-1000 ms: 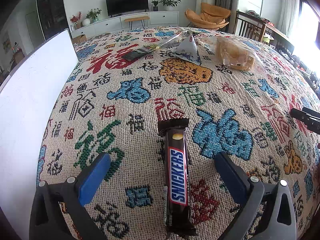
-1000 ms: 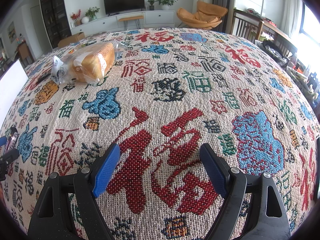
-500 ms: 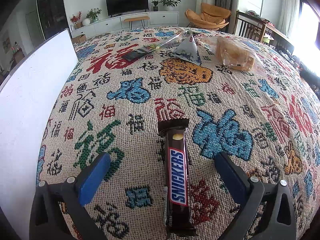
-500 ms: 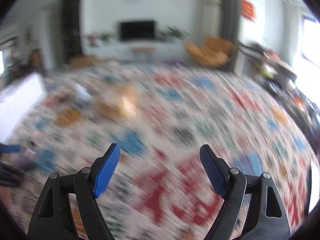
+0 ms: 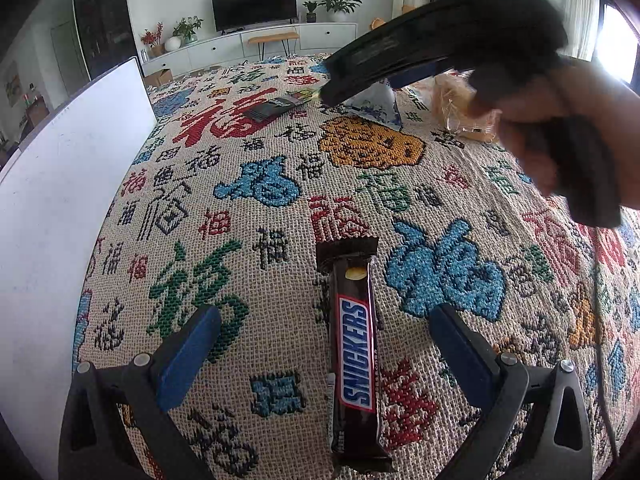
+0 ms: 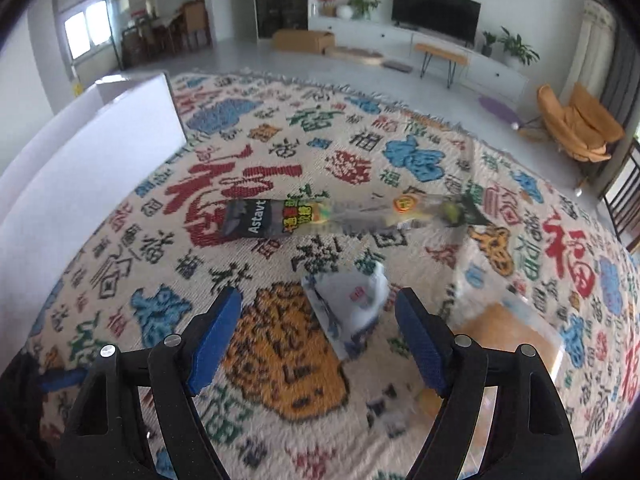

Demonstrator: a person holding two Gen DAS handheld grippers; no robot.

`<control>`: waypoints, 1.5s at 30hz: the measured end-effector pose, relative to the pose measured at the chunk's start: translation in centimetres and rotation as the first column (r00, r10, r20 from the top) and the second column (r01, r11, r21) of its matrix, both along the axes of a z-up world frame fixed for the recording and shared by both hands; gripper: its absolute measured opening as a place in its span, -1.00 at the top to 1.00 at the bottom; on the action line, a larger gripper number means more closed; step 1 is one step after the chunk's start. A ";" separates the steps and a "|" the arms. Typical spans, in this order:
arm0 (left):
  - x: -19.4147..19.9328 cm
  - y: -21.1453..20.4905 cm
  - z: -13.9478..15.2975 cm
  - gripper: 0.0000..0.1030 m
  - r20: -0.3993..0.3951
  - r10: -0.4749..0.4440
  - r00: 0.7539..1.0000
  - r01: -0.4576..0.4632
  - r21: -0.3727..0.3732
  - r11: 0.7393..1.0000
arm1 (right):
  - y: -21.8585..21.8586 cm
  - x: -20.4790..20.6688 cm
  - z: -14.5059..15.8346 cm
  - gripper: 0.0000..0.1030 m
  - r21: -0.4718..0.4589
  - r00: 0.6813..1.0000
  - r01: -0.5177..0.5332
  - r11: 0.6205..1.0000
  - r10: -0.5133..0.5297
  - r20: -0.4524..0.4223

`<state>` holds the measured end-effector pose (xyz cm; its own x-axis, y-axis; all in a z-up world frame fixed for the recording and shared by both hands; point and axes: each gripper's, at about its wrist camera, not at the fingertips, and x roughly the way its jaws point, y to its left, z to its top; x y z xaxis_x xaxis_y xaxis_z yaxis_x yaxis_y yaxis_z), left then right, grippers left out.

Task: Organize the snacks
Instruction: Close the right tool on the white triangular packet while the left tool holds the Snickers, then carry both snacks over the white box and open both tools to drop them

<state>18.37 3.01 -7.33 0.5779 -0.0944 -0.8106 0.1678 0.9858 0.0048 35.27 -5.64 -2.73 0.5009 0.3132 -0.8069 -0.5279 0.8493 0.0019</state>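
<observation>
A Snickers bar [image 5: 354, 356] lies lengthwise on the patterned tablecloth between the blue pads of my open left gripper [image 5: 320, 354]. My right gripper [image 6: 318, 338] is open and empty, hovering above a small white triangular pouch [image 6: 352, 308]. In the left wrist view the right gripper's black body [image 5: 440, 32] and the hand holding it cross the upper right, over the same pouch [image 5: 378, 106]. A long dark snack pack marked Astavt [image 6: 276, 218] lies beyond the pouch; it also shows in the left wrist view [image 5: 276, 108]. A bagged bread loaf [image 6: 508, 332] lies to the right, blurred.
A white box [image 5: 60, 184] stands along the left side of the table; it also shows in the right wrist view [image 6: 80, 152]. The patterned cloth [image 5: 260, 184] covers the whole table. A living room with a TV cabinet and an orange chair lies beyond.
My right gripper swung fast to the left and forward, from bare cloth to above the white pouch, and now enters the left wrist view. The left gripper and Snickers bar stayed still.
</observation>
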 end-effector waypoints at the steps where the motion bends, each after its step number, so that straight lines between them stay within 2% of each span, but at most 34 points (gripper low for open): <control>1: 0.0 0.0 0.0 -1.00 0.000 0.000 1.000 0.000 0.000 1.000 | 0.3 0.6 -0.5 -0.57 -0.006 1.000 0.003 1.000 -0.003 -0.022; 3: 0.0 0.0 0.0 -1.00 0.000 0.000 1.000 0.000 0.000 1.000 | 0.8 1.9 -1.6 -0.56 -0.041 0.998 0.042 0.998 -0.044 -0.055; 4: 0.0 0.0 0.0 -1.00 0.000 0.000 1.000 0.000 0.000 1.000 | 0.8 2.4 -2.1 -0.36 -0.047 0.995 0.061 0.997 -0.065 -0.072; 5: 0.0 0.0 0.0 -1.00 0.000 0.000 1.000 0.000 0.000 1.000 | 0.7 2.9 -2.4 -0.03 -0.064 0.993 0.081 0.995 -0.087 -0.085; 9: 0.0 0.0 0.0 -1.00 0.000 0.000 1.000 0.000 0.000 1.000 | -0.5 2.8 -1.7 0.04 -0.009 0.985 0.116 0.993 -0.116 -0.125; 12: 0.0 -0.1 0.0 -1.00 0.000 0.000 1.000 0.000 0.000 1.000 | -2.3 0.6 0.1 0.04 0.087 0.988 0.112 0.990 -0.101 -0.119; 16: 0.0 0.0 0.0 -1.00 -0.001 -0.001 1.000 0.001 -0.007 1.000 | -5.7 -5.2 2.5 0.03 0.213 0.988 0.080 0.974 -0.050 -0.146; 18: 0.2 0.3 0.1 -1.00 -0.026 -0.034 0.999 0.034 -0.022 0.999 | -7.4 -8.5 2.7 0.03 0.224 0.988 0.066 0.972 -0.032 -0.150; 20: 0.6 0.9 0.5 -1.00 -0.077 -0.059 0.995 0.055 -0.056 0.997 | -9.3 -11.3 2.2 0.03 0.211 0.986 0.074 0.975 -0.040 -0.160; 22: 0.9 1.9 1.1 -0.99 -0.116 -0.043 0.992 0.026 -0.145 0.989 | -11.7 -14.4 1.4 0.03 0.194 0.985 0.101 0.976 -0.070 -0.159; 23: 1.0 2.0 1.3 -0.98 -0.131 -0.037 0.991 0.015 -0.166 0.986 | -12.8 -15.4 1.2 0.03 0.198 0.983 0.116 0.973 -0.084 -0.161; 24: 1.0 2.0 1.4 -0.85 -0.140 -0.033 0.990 0.009 -0.168 0.986 | -13.9 -16.5 0.8 0.03 0.211 0.981 0.140 0.967 -0.107 -0.163; 25: 0.9 1.5 1.5 -0.70 -0.141 -0.035 0.989 0.015 -0.139 0.990 | -14.7 -17.2 0.5 0.03 0.226 0.979 0.160 0.961 -0.124 -0.164; 26: 0.7 0.9 1.5 -0.21 -0.141 -0.043 0.989 0.029 -0.101 0.994 | -15.7 -18.1 0.3 0.03 0.252 0.975 0.185 0.950 -0.145 -0.171; 27: 0.2 -0.1 1.5 0.40 -0.123 -0.051 0.991 0.048 -0.026 0.998 | -16.3 -18.6 0.1 0.03 0.271 0.971 0.203 0.941 -0.158 -0.177; 28: -0.2 -0.9 1.5 0.64 -0.102 -0.073 0.992 0.077 0.033 0.996 | -17.2 -19.3 -0.1 0.03 0.297 0.965 0.232 0.926 -0.181 -0.189; 29: -0.9 -1.3 1.7 0.66 -0.089 -0.097 0.991 0.102 0.045 0.994 | -17.8 -19.7 -0.2 0.03 0.312 0.960 0.254 0.916 -0.198 -0.199; 30: -1.4 -1.1 1.9 0.67 -0.084 -0.105 0.991 0.107 0.014 0.994 | -18.1 -20.0 -0.2 0.03 0.321 0.956 0.267 0.909 -0.209 -0.204; 33: -3.6 1.0 3.3 0.67 -0.056 -0.074 0.996 0.065 -0.152 0.986 | -18.7 -20.9 0.4 0.03 0.351 0.951 0.293 0.889 -0.232 -0.205; 35: -5.5 2.8 5.5 0.67 -0.018 -0.039 0.999 0.033 -0.247 0.968 | -18.4 -21.1 1.1 0.03 0.359 0.954 0.285 0.889 -0.229 -0.192; 38: -9.1 6.3 10.2 0.67 0.052 0.028 0.998 -0.005 -0.385 0.923 | -16.2 -21.0 2.6 0.03 0.375 0.968 0.236 0.896 -0.183 -0.173; 41: -12.7 10.7 14.7 0.67 0.134 0.114 0.984 -0.044 -0.435 0.899 | -11.5 -20.1 6.0 0.03 0.440 0.986 0.142 0.887 -0.090 -0.138; 43: -15.0 14.6 17.8 0.67 0.184 0.199 0.962 -0.097 -0.454 0.886 | -6.6 -19.5 9.2 0.03 0.494 0.996 0.043 0.868 0.004 -0.095; 45: -16.8 18.0 19.7 0.67 0.208 0.279 0.937 -0.159 -0.457 0.875 | -2.0 -19.4 11.7 0.03 0.534 0.993 -0.046 0.844 0.096 -0.065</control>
